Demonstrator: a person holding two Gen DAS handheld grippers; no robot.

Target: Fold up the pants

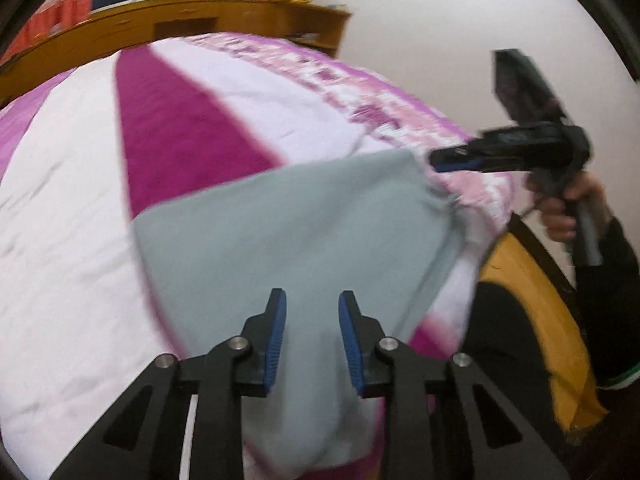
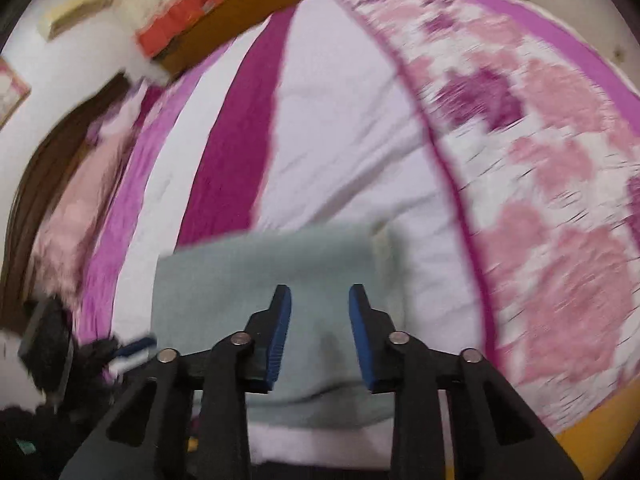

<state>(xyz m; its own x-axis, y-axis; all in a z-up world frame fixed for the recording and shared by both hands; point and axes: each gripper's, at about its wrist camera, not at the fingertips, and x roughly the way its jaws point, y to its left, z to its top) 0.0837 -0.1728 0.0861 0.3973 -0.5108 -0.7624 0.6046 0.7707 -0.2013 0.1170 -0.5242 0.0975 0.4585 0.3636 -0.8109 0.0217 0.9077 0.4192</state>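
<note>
Pants (image 1: pixel 280 232) are lying as a flat, pale grey-green panel on the striped bedspread (image 1: pixel 72 200), directly ahead of and beneath both tools. Both views are showing motion blur, so fine detail of the cloth edges is not readable.

Left side: the left gripper (image 1: pixel 312 340) is standing with its fingers spread apart, and nothing is sitting between the blue pads (image 1: pixel 276 344). The cloth is passing under the fingertips and narrowing toward the near bed edge. Risk: a closing motion from this height is likely catching only the top layer, or air, so the fold is opening when lifted.

Right side: the right gripper (image 2: pixel 320 340) is likewise spread and empty, with the pants' near edge running under its fingers and a squared far edge ahead of them. In the left wrist view this tool (image 1: pixel 452 160) is hovering just beside the far right corner of the cloth; contact cannot be confirmed.

Further risks, as judgement:
- Pinching the bedspread together with the pants is dragging the cover.
- Uneven grasps on the two sides are skewing the fold line.
- Cloth near the bed edge is liable to slide off.
</note>
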